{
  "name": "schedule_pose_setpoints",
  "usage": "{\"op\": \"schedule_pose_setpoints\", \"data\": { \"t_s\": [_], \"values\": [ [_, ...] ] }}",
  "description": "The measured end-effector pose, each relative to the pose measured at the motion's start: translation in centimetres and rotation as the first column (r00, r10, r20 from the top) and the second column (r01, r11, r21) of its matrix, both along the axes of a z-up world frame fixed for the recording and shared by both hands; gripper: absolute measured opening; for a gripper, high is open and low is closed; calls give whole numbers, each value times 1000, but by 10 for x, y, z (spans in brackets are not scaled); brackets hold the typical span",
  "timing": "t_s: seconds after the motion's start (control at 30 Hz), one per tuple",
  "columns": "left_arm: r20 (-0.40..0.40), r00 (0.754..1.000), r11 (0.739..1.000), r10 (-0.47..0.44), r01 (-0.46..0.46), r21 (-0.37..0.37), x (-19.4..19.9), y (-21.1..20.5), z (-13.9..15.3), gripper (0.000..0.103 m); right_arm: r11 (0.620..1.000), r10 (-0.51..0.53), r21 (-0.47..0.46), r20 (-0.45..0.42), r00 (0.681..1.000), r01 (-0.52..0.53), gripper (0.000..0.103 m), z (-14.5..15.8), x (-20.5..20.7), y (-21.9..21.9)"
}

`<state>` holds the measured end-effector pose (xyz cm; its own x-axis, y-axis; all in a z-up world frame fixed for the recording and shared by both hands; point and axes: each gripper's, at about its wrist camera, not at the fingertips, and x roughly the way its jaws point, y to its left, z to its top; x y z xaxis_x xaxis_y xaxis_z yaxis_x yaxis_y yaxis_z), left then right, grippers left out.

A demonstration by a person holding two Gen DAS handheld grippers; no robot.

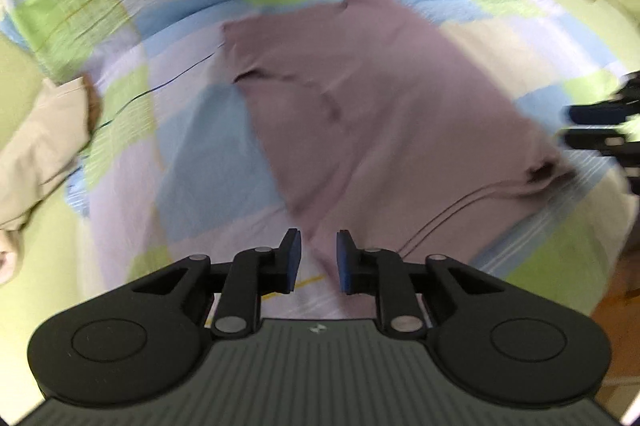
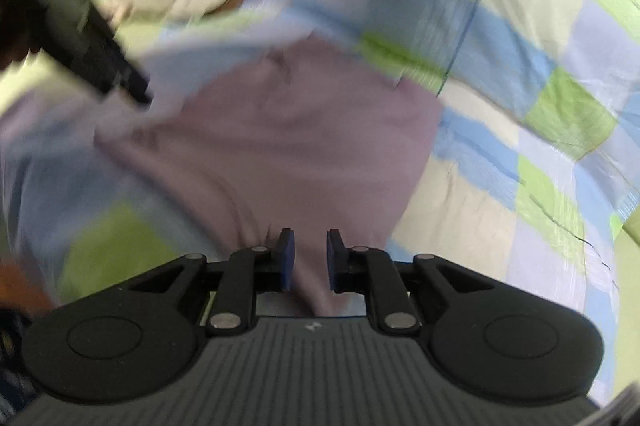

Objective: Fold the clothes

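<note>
Shirt lies ahead of both hands, near hem closest

Shirt (image 1: 380,98), mauve and partly folded, lies flat on the checked quilt (image 1: 192,154) of the bed, its long axis running away from us. Our left gripper (image 1: 318,258) hovers at the near left corner, fingers (image 1: 294,258) slightly apart with nothing pinched. Our right gripper (image 2: 310,258) hangs over the near hem, fingers (image 2: 287,258) also narrowly parted and, we judge, clear of the cloth. Both hands look equally near; the next fold likely starts from this hem.
</note>
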<state>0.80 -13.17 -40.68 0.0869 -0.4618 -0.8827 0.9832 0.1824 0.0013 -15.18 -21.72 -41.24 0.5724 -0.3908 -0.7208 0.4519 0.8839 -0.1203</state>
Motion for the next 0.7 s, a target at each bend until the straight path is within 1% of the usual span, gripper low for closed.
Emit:
{"op": "schedule_pose_setpoints", "data": {
  "t_s": [0.07, 0.1, 0.13, 0.17, 0.2, 0.27, 0.3, 0.33, 0.37, 0.4, 0.43, 0.5, 0.53, 0.57, 0.67, 0.7],
  "values": [
    [2, 1000, 1000, -26, 26, 5, -3, -7, -13, 25, 999, -45, 31, 57, 997, 43, 12, 3, 1, -8],
    [-4, 999, 999, -39, 39, 32, -3, -11, -23, 25, 997, -67, 54, 65, 996, 63, 12, 1, 4, -12],
    [-8, 999, 997, -49, 49, 66, -4, -13, -32, 26, 993, -86, 89, 39, 996, 82, 12, -10, 9, -15],
    [2, 998, 995, -58, 58, 79, -4, -12, -36, 26, 990, -90, 109, 7, 996, 88, 13, -19, 14, -16],
    [12, 998, 994, -67, 66, 91, -4, -11, -40, 26, 992, -68, 106, -35, 997, 71, 13, -26, 18, -13],
    [21, 997, 994, -79, 77, 81, -3, -6, -36, 27, 994, -30, 100, -102, 994, 41, 12, -37, 24, -6],
    [18, 997, 995, -79, 78, 70, -1, -3, -32, 30, 995, -29, 93, -91, 995, 38, 12, -33, 23, -4],
    [11, 997, 995, -77, 76, 67, 1, 0, -31, 34, 995, -42, 91, -61, 997, 47, 12, -27, 22, -2],
    [13, 997, 994, -78, 77, 80, 3, 1, -33, 40, 993, -66, 97, -29, 997, 69, 12, -22, 19, -3],
    [21, 996, 992, -83, 80, 97, 5, 3, -37, 40, 992, -80, 101, -22, 997, 81, 18, -21, 19, -2],
    [31, 995, 990, -90, 86, 108, 6, 5, -37, 40, 992, -72, 104, -59, 996, 78, 21, -25, 23, -1],
    [61, 992, 988, -107, 100, 114, 6, 7, -33, 40, 992, -59, 101, -122, 991, 72, 22, -31, 30, 2],
    [71, 991, 987, -115, 106, 117, 7, 10, -30, 40, 994, -58, 83, -131, 990, 69, 22, -30, 33, 6],
    [76, 990, 986, -122, 112, 120, 11, 17, -27, 40, 995, -54, 72, -122, 991, 63, 22, -25, 35, 9],
    [63, 989, 985, -132, 124, 120, 20, 34, -23, 40, 996, -30, 81, -10, 999, 31, 25, 3, 41, 23],
    [58, 989, 984, -139, 132, 117, 22, 38, -22, 40, 996, 3, 85, 1, 1000, -3, 27, 5, 45, 29]
  ]
}}
